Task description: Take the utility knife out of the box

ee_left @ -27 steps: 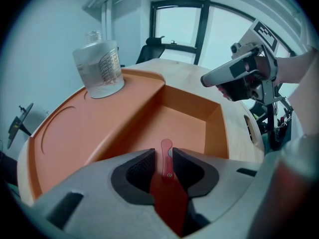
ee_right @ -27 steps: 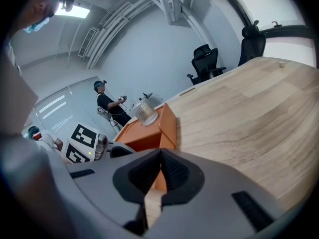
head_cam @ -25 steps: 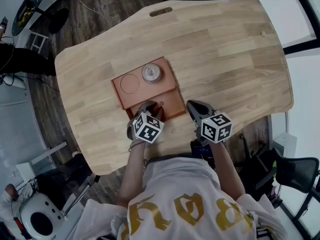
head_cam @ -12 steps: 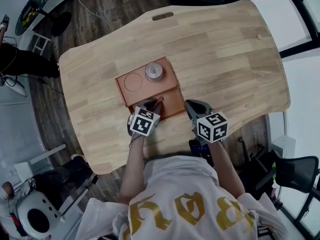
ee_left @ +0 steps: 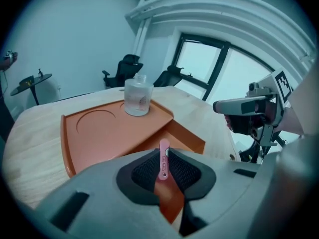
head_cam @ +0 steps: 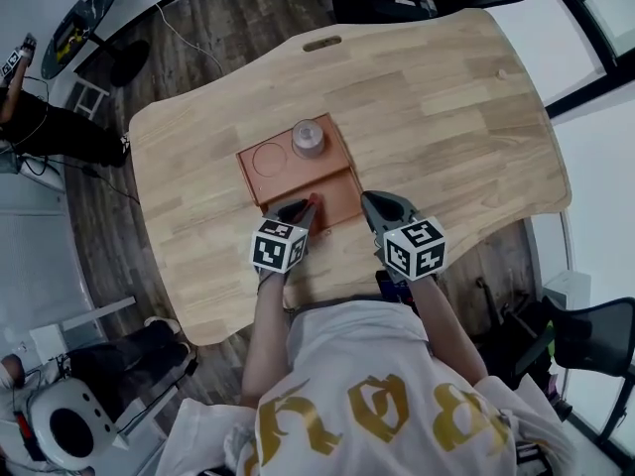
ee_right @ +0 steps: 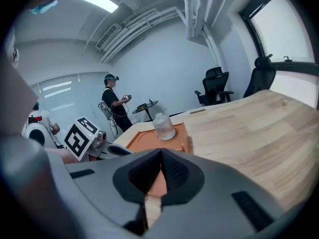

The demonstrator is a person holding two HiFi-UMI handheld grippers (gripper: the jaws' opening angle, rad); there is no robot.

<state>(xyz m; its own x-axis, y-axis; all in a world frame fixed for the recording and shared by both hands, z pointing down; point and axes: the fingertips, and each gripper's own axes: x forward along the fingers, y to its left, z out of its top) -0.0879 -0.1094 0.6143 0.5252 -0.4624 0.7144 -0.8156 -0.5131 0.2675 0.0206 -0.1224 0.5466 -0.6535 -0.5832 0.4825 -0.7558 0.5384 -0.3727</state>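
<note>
Left tongs tight on the utility knife (above the orange box); right tongs together.

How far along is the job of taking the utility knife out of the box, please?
Done: the left gripper is shut on the pink utility knife. In hand: the knife stands upright above the lower compartment of the orange box, apparently lifted. Left: carrying it clear of the box. The right gripper is shut, empty, beside the box.
</note>
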